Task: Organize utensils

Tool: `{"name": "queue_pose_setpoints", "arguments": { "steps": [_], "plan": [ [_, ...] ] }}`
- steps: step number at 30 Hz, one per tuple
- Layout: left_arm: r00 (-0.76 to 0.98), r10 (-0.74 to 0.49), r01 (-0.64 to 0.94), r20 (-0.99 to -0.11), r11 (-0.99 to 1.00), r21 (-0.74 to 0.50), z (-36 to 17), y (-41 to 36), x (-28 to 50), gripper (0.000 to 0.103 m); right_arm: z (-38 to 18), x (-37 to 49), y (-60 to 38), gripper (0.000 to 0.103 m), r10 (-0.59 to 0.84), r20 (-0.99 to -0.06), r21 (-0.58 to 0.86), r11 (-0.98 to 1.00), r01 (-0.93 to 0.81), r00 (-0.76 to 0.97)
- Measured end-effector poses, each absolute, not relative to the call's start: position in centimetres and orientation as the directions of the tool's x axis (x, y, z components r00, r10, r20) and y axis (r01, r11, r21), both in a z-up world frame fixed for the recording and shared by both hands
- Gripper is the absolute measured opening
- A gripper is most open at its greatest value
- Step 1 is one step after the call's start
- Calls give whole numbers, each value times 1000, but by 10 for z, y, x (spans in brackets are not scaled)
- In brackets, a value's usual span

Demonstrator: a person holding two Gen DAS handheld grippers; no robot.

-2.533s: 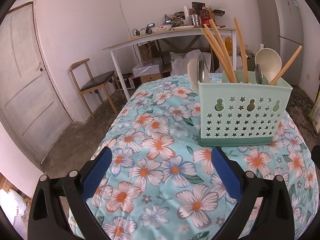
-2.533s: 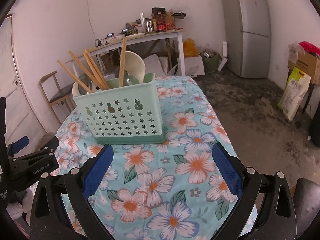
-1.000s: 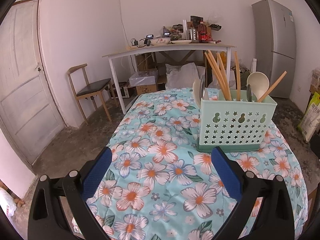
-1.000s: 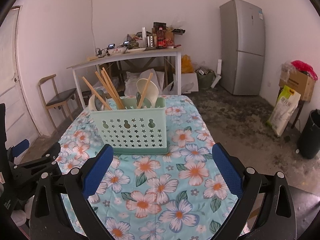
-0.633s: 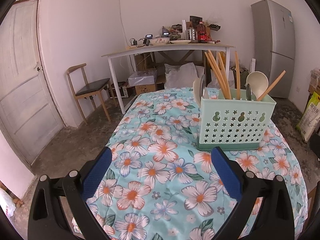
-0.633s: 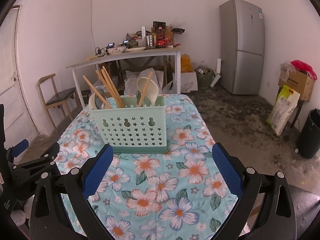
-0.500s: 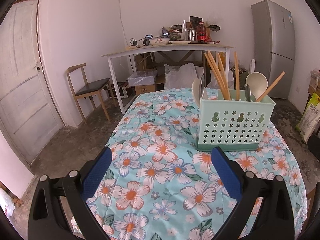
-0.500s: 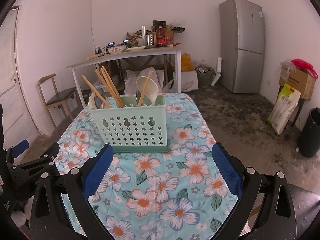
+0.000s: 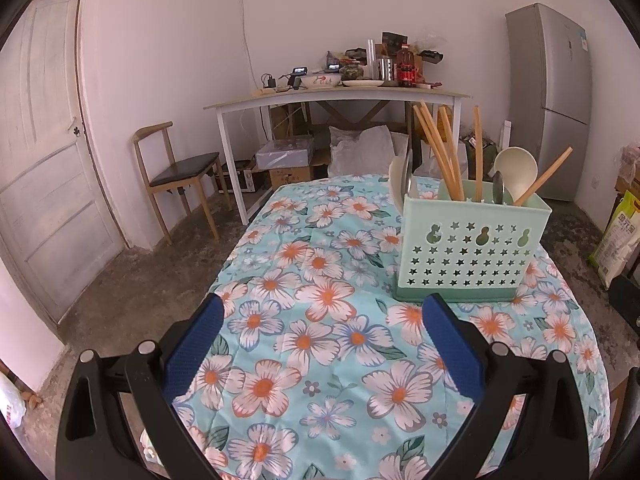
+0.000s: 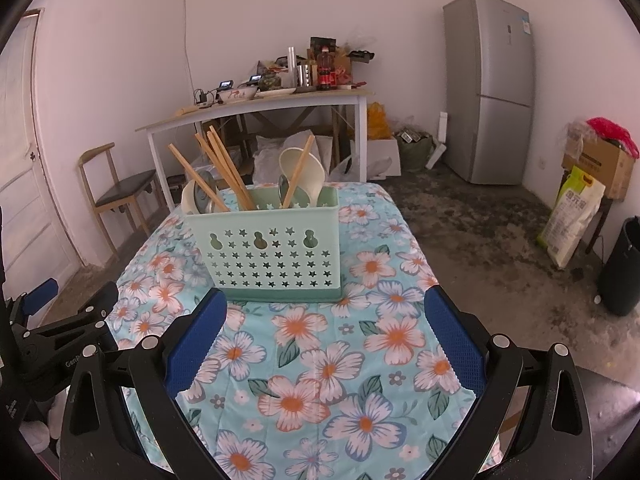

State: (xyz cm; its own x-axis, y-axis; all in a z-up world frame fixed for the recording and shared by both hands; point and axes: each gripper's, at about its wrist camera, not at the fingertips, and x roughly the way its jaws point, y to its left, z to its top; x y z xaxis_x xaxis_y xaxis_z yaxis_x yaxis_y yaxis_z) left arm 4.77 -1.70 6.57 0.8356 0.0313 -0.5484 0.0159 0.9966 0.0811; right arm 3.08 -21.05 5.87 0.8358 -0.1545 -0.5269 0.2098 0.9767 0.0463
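The mint-green utensil caddy (image 9: 470, 248) stands upright on the flower-patterned surface (image 9: 312, 344), holding wooden chopsticks (image 9: 440, 152), a cream ladle (image 9: 515, 168) and metal spoons (image 9: 498, 188). The left gripper (image 9: 322, 340) hangs over the cloth with its jaws spread wide and empty; the caddy sits ahead and to the right of them, apart from both. The right gripper (image 10: 326, 328) is likewise released, its jaws empty, with the caddy (image 10: 268, 248) just beyond them, slightly left of centre.

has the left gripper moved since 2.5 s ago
Yes. The left gripper has pulled back from the green utensil caddy, which looks smaller and farther off against the white table behind.
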Motion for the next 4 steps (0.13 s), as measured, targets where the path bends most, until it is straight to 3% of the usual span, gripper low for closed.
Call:
{"name": "queue_pose_setpoints", "arguments": {
  "steps": [4],
  "plan": [
    [835, 27, 19, -550, 997, 78, 66, -17, 47, 97, 59, 31, -211, 95, -156, -527, 46, 976, 211, 836]
  ]
}}
